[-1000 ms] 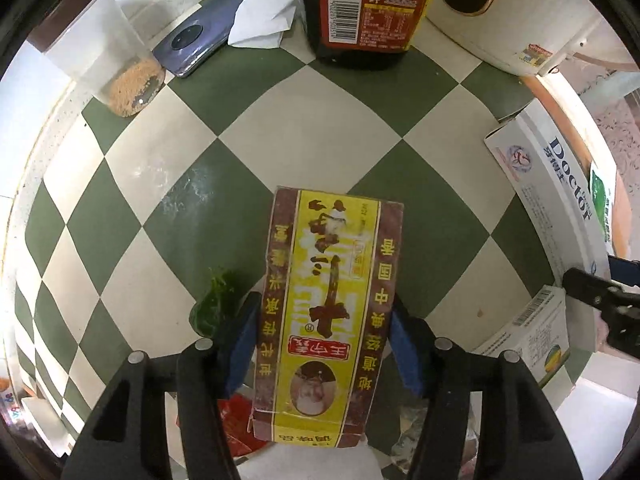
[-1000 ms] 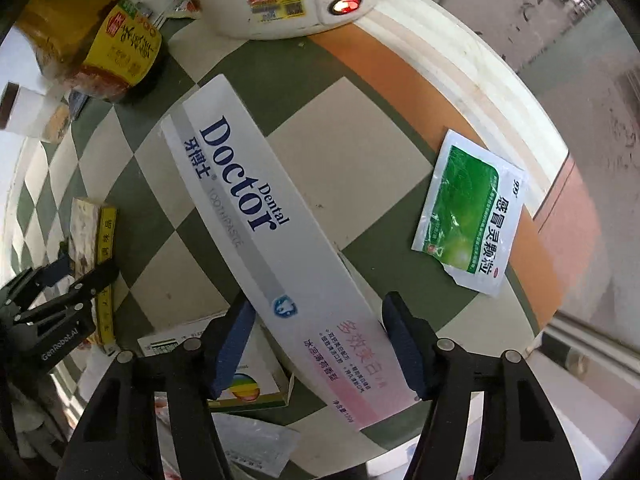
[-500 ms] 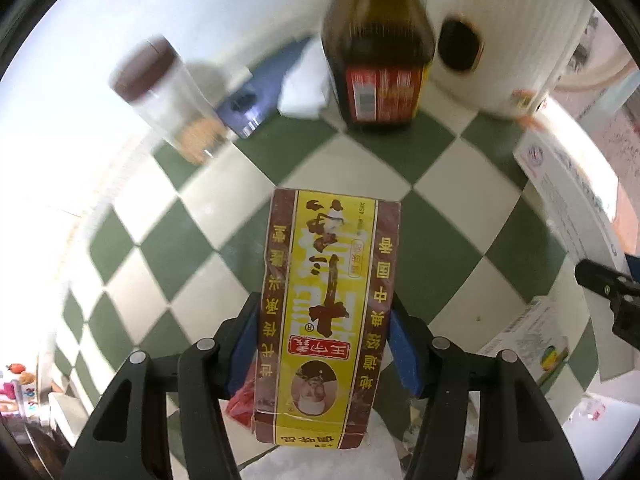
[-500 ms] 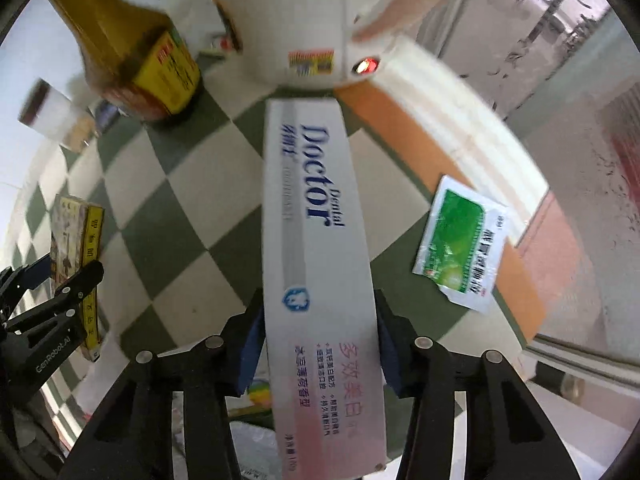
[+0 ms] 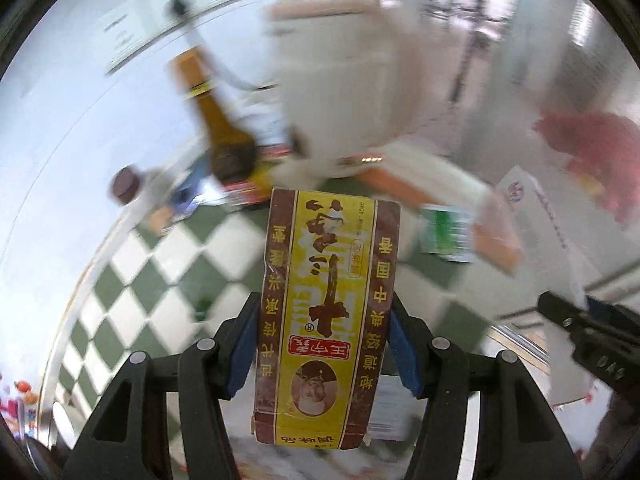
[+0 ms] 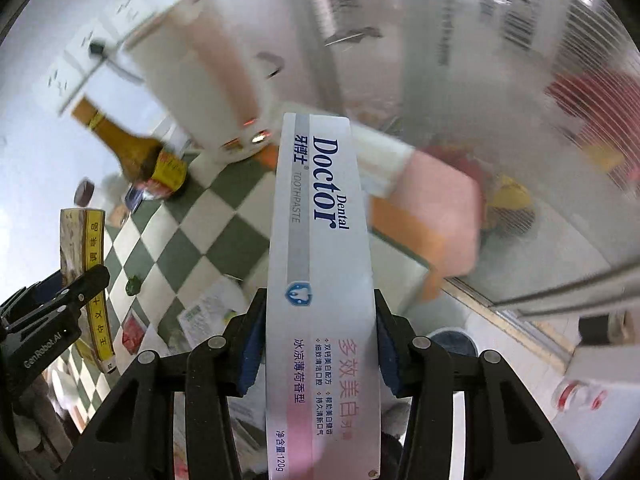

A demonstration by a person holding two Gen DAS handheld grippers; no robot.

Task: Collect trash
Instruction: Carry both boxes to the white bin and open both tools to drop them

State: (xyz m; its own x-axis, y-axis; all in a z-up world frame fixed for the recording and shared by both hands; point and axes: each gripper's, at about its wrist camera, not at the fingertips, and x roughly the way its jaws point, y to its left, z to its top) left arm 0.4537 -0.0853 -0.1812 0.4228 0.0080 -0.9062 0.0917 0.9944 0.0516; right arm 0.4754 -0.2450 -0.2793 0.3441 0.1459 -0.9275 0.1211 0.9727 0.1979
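Left tool is clamping a yellow-and-brown cardboard seasoning box between its blue pads, above the green-and-white chequered worktop; right tool is gripping a long white "Doctor" toothpaste carton likewise; a green sachet is lying near the worktop's orange edge.

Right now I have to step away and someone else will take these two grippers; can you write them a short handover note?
Left gripper: shut on the yellow and brown box, clear of the table.
Right gripper: shut on the toothpaste box, also clear of the table.
Done: both boxes picked up.
Left: bin both. On the checkered table a green packet, a small carton and wrappers remain. The sauce bottle looks like no trash.
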